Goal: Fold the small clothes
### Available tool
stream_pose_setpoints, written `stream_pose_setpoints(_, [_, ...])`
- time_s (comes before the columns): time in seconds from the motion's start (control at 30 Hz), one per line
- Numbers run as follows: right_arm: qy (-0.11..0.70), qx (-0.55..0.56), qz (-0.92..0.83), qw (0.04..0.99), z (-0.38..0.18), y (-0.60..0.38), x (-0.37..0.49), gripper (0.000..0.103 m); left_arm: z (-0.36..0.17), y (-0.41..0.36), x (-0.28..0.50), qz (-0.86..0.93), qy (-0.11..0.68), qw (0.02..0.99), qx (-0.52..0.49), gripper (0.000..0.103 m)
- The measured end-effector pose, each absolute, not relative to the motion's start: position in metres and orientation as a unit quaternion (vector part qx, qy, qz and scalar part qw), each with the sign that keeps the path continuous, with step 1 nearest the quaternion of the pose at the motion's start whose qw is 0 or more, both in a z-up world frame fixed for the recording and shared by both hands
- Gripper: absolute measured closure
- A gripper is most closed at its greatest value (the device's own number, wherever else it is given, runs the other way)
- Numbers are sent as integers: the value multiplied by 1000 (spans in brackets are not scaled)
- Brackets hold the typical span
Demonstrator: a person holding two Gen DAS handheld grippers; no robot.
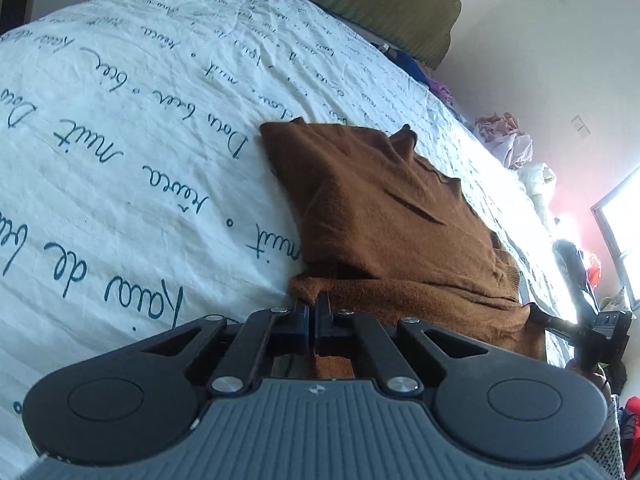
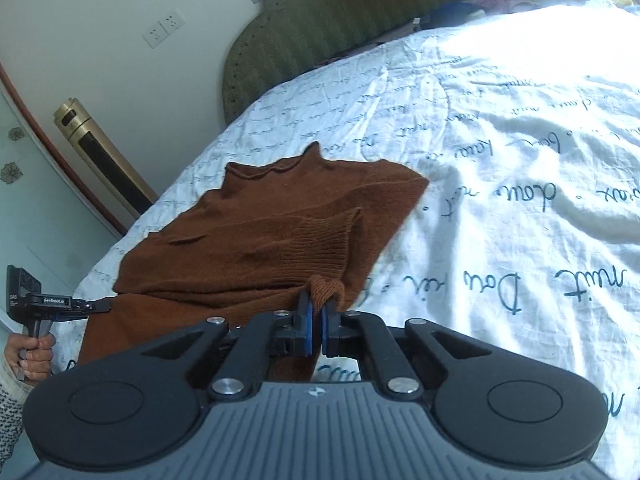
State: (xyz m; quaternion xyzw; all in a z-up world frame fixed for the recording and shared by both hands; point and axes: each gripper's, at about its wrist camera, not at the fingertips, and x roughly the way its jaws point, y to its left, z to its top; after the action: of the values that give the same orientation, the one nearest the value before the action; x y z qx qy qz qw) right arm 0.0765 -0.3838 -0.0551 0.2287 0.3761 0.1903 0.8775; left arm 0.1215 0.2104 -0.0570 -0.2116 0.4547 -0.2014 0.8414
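- Brown sweater (image 2: 256, 240) lies on the bed (image 2: 500, 160), spread over a white sheet printed with dark handwriting; collar points toward the green headboard (image 2: 320, 32).
- One ribbed cuff is folded in across the body of the sweater.
- Left gripper (image 1: 313, 308): jaws closed tight, with the near hem of the sweater pinched between them at one corner.
- Right gripper (image 2: 316, 312): jaws closed too, blue pads almost meeting, a bunched fold of brown knit clamped at the tips at the other corner of the hem.
- From the right wrist view, the left gripper shows at the far left edge of the sweater, a hand (image 2: 34, 354) wrapped round its handle.
- Gold tower fan (image 2: 104, 160) stands by the wall beside the bed.
- Heap of pink and pale clothes (image 1: 506, 140) sits along the far edge of the bed, well apart from the sweater.
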Motion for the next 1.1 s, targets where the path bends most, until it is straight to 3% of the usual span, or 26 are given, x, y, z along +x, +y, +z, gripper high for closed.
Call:
stream_pose_setpoints(0.1, [397,247,196,862,-73,-386,79,97,-63,216,108,-197,458,837,-227,96])
stream_pose_setpoints(0.13, [396,258,195,860,-74,-387,72,93,-62,220,98,-196,457,835,-236,87])
stream_pose_setpoints(0.2, [395,264,192,859,-71,-388,57,86,-58,226,71,-201,445,834,-258,49])
stream_pose_setpoints(0.23, [391,265,195,859,-69,-387,46,76,-57,228,54,-205,437,834,-266,30])
stream_pose_setpoints(0.33, [383,282,205,855,-68,-384,6,49,-55,225,9,-221,430,833,-268,24])
stream_pose_setpoints(0.37, [380,281,212,855,-67,-381,-7,47,-56,222,-2,-227,431,831,-271,22])
stream_pose_setpoints(0.43, [380,281,217,854,-67,-373,-30,45,-61,215,-20,-230,428,831,-270,23])
stream_pose_setpoints(0.5, [377,276,242,851,-69,-361,-44,46,-65,209,-28,-231,416,836,-272,39])
stream_pose_setpoints(0.53, [374,265,245,854,-69,-354,-48,58,-69,204,-25,-243,427,827,-274,93])
stream_pose_setpoints(0.57, [373,251,247,859,-70,-347,-49,77,-73,201,-19,-248,438,816,-284,99])
stream_pose_setpoints(0.6, [376,236,246,862,-70,-341,-48,97,-76,198,-15,-249,436,815,-290,100])
stream_pose_setpoints(0.9, [321,208,228,895,-35,-348,-46,98,-37,212,5,-245,395,843,-271,101])
stream_pose_setpoints(1.03, [360,208,205,886,-55,-359,-33,93,-66,220,11,-213,443,837,-240,100])
stream_pose_setpoints(1.1, [391,220,192,873,-72,-360,-29,92,-79,232,6,-220,444,819,-290,99])
